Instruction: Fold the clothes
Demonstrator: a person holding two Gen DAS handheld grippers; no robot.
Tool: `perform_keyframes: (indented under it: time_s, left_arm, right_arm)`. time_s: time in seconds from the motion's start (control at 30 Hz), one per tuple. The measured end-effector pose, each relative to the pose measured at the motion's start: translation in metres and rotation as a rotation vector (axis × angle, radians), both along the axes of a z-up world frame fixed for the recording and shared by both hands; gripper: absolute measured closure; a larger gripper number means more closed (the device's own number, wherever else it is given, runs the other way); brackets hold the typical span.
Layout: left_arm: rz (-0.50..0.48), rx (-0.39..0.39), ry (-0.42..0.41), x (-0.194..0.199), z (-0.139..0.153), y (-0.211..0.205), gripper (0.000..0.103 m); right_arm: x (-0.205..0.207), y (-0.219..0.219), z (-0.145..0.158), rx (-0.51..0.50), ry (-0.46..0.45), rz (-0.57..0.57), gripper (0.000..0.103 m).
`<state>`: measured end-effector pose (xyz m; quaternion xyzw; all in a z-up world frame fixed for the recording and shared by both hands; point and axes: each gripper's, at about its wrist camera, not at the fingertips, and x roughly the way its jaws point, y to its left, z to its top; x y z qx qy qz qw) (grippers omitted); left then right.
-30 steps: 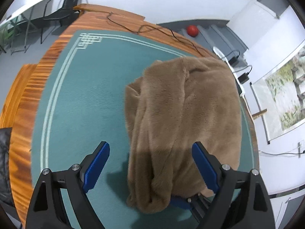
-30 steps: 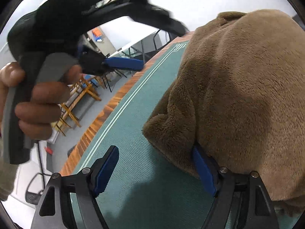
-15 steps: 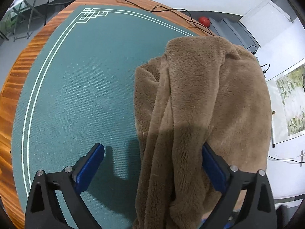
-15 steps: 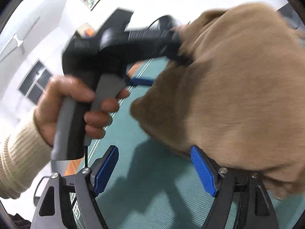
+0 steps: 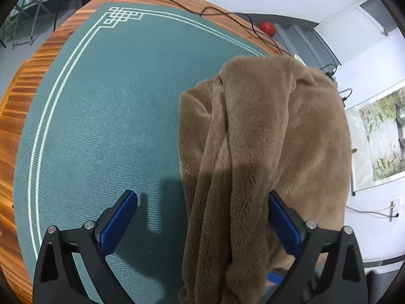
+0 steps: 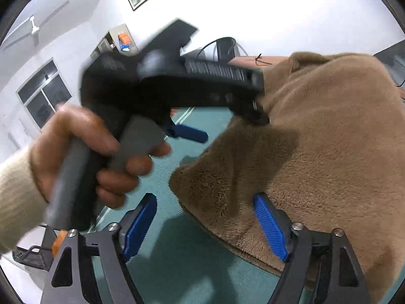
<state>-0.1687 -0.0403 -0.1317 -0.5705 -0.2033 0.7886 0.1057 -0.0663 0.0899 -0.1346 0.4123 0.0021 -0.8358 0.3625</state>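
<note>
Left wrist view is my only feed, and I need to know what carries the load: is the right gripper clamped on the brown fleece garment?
Observer: No. The right gripper is wide open. The brown fleece garment only drapes over its right-hand finger, and nothing is pinched.
Operator: Does the fleece lie flat on the table on that side?
Observer: It doesn't seem to. Its near corner hangs above the green mat and casts a shadow on it.
Operator: How does my gripper look from there?
Observer: A hand in a cream knit sleeve grips the handle of the left gripper, and the far end of that gripper disappears into the fleece.
</note>
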Motion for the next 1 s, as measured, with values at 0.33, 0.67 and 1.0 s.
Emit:
perform_keyframes:
  time_s: [0.33,0.67,1.0]
  left_arm:
    - [0.098,-0.042,-0.003,-0.018,0.002,-0.031,0.002]
    - [0.107,-0.090,-0.005,-0.032,-0.028,-0.023,0.001]
    - [0.025,0.144,-0.037,-0.054,-0.032,-0.015,0.001]
  right_arm:
    - [0.002,-0.016,-0.020,-0.028,-0.039,0.047,0.001]
    - [-0.008,-0.027,-0.022,-0.053,-0.059,0.043,0.001]
    - [-0.005,-0.010,-0.030,-0.052,-0.048,0.044,0.001]
